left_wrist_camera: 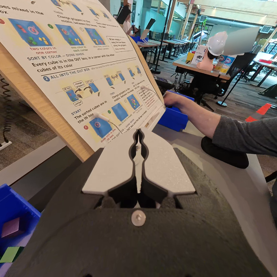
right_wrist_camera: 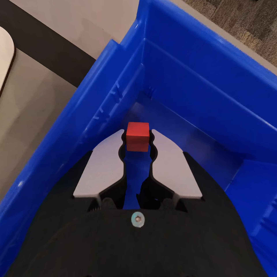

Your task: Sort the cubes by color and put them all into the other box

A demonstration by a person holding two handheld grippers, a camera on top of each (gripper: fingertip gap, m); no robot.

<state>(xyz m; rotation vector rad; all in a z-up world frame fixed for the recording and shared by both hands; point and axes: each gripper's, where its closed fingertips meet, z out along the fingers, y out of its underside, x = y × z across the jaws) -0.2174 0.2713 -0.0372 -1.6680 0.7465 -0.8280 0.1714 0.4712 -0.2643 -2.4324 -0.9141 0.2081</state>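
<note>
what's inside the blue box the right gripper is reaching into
One red cube, clamped between the right gripper fingertips near the box corner. The floor visible around it is bare; the gripper body covers the nearer part.

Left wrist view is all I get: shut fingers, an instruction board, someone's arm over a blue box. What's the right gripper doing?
Observer: The right gripper is shut on a red cube.
Operator: Where is it?
Observer: Inside a blue box, pointing at an inner corner.
Operator: Any other cubes there?
Observer: None visible in that corner; the floor shows bare blue.
</note>
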